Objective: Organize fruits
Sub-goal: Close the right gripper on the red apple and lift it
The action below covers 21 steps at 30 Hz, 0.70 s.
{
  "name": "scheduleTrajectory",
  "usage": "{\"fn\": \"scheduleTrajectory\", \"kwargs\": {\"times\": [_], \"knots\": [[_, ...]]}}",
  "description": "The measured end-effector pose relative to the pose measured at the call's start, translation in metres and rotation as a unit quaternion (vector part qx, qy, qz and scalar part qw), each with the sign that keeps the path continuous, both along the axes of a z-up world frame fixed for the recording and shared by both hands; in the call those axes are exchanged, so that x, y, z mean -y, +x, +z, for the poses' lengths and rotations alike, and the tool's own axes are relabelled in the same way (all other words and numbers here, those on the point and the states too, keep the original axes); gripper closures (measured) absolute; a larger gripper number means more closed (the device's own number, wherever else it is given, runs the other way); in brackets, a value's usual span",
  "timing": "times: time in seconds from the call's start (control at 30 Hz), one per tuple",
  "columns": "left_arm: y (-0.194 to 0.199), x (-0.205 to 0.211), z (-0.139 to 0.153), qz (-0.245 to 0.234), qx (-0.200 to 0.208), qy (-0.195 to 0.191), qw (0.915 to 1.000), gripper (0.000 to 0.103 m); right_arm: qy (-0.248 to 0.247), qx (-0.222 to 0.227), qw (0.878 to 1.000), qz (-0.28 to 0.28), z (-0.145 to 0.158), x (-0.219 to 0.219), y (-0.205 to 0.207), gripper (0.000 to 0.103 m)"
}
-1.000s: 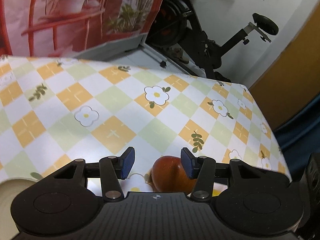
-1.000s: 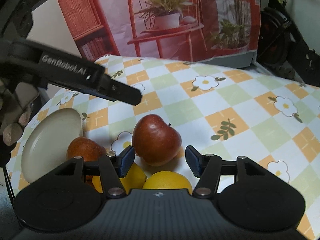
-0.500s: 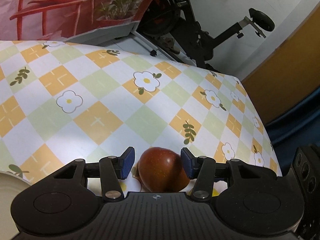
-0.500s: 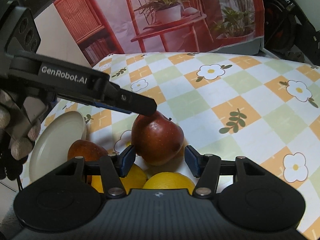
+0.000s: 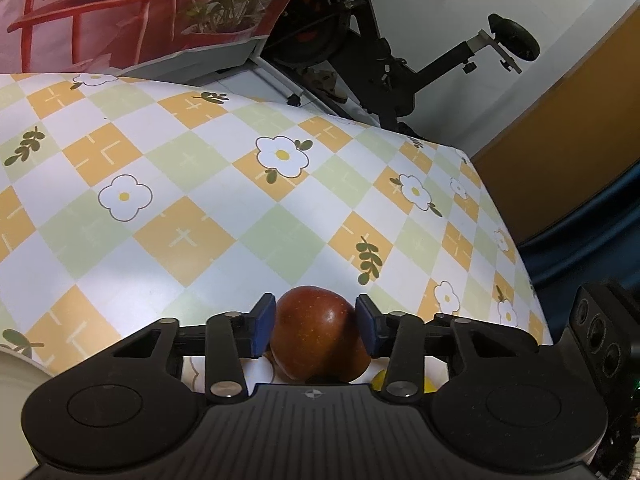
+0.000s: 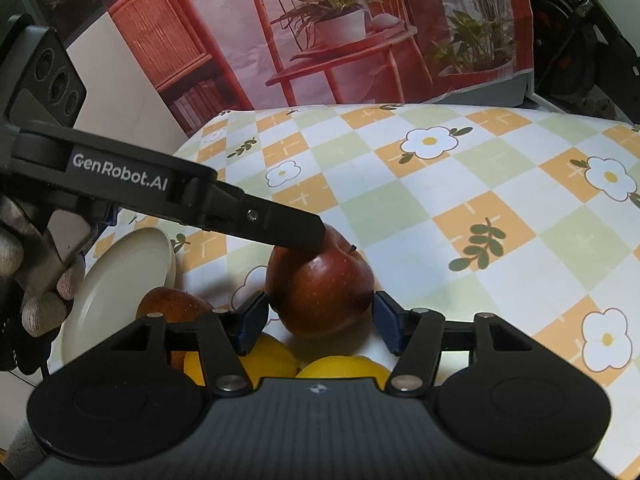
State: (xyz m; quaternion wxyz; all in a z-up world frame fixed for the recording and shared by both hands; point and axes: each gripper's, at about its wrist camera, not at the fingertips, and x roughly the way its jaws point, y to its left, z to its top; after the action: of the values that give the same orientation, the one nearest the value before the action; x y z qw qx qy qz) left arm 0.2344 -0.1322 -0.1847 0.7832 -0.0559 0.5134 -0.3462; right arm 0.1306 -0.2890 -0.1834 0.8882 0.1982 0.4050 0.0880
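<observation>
Closing on the big red apple (image 5: 318, 336) with the left gripper (image 5: 316, 326), jaws narrowing right now, apple between the blue pads (image 5: 265, 320); the pads look flush to its sides, so call it a pinch just forming.

Table (image 5: 200, 208) with checked flower cloth fills most of both views. Exercise bike (image 5: 400, 60) upper right of the left wrist view, printed backdrop (image 6: 340, 32) across the top of the right wrist view.

Cream plate (image 6: 120, 280) sits lower left of the right wrist view, tilted, close to the fruit pile.

In the right wrist view the same apple (image 6: 320, 284) sits at centre, resting on the cloth. The left gripper's finger (image 6: 280, 226) comes in from the left and crosses the apple's top rear.

Right gripper (image 6: 320, 320) sits low in its own frame, jaws spread, apple in the gap; can't tell if the right pad touches it, the left pad looks clear. Not gripping.

Second, smaller apple (image 6: 172, 304) is left of the big one, beside the plate. Two lemons (image 6: 344, 364) are at bottom centre, partly hidden under the gripper body.

To do this step well, my read:
- Finish the squeeze across the widest part, not the top shoulder, or it'll squirt out.
- Lift straight up so the neighbours don't roll.
- Keep the right gripper out of the way; it's crowding the same fruit.
- Plate is probably the target, can't confirm.
</observation>
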Motion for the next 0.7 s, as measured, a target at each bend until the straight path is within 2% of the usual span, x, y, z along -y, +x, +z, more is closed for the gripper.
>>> {"fn": "scheduleTrajectory", "kwargs": {"times": [0.33,0.7], "knots": [[0.0,-0.002,-0.001,-0.007,0.006,-0.001,1.0,0.061,-0.015,0.009,1.0,0.011,0.003,-0.006,-0.003,0.045],[0.001,-0.004,-0.002,-0.01,0.002,-0.003,0.9999,0.06,0.021,-0.008,1.0,0.005,-0.004,0.002,0.006,0.043]]}}
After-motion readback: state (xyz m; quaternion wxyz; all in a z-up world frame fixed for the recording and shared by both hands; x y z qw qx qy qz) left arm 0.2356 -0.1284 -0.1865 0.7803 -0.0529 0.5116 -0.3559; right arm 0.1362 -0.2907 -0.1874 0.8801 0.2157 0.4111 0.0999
